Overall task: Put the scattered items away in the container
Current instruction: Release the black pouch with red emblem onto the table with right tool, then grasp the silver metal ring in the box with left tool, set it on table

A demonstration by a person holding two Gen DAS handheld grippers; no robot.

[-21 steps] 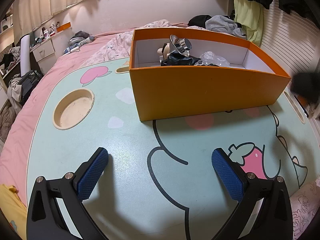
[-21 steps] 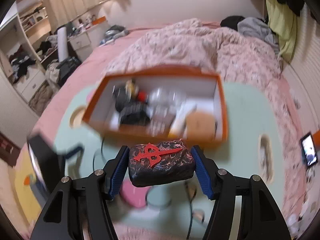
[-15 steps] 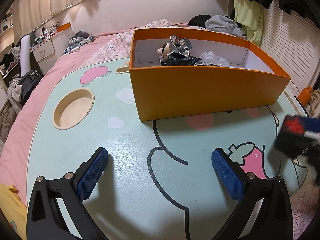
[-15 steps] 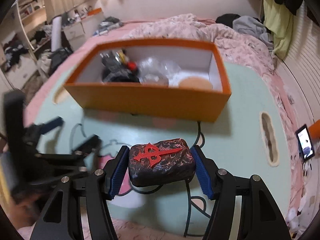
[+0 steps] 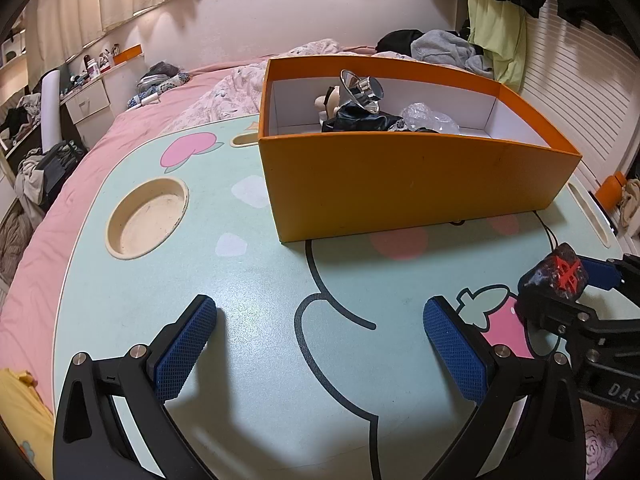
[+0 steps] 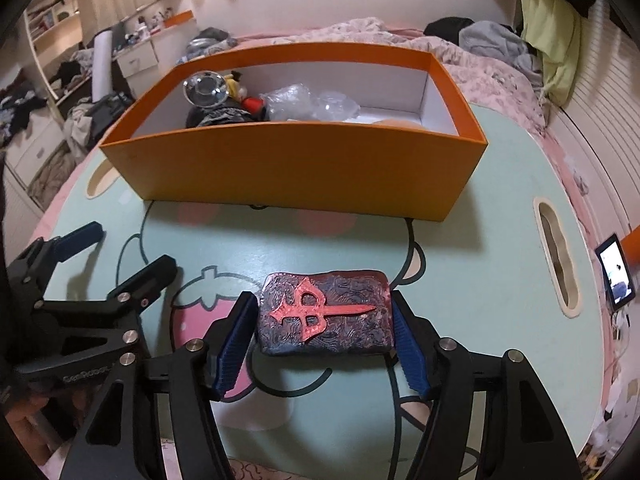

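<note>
1. On the table (image 5: 248, 360), near its front edge, we hold the right gripper (image 6: 324, 320) clamped on the case (image 6: 324, 314), a dark block with a red emblem on top; both blue pads press its short ends, so it sits flat and level between them with the emblem facing up

2. We grip it by the ends because that leaves the long body free below the jaws, which should let it drop cleanly once we are over the box (image 6: 296, 164)

3. The left view shows the case (image 5: 554, 280) just above the strawberry print, well short of the box (image 5: 400, 184), so we judge the carry is not yet done

4. Our left gripper (image 5: 320, 354) hangs low over the table with its pads spread as wide as they go and nothing between them; we keep it off to the left, clear of the path to the box

5. Inside the box lie a shiny funnel-like piece (image 6: 205, 89), dark cloth (image 6: 218, 116), a small figure and crumpled clear plastic (image 6: 308, 104), all crowded at its left and middle; the right end (image 6: 436, 112) looks barer, so we judge that the best spot for the case

6. No other loose item shows on the table in either view, so this may be the last 1
</note>
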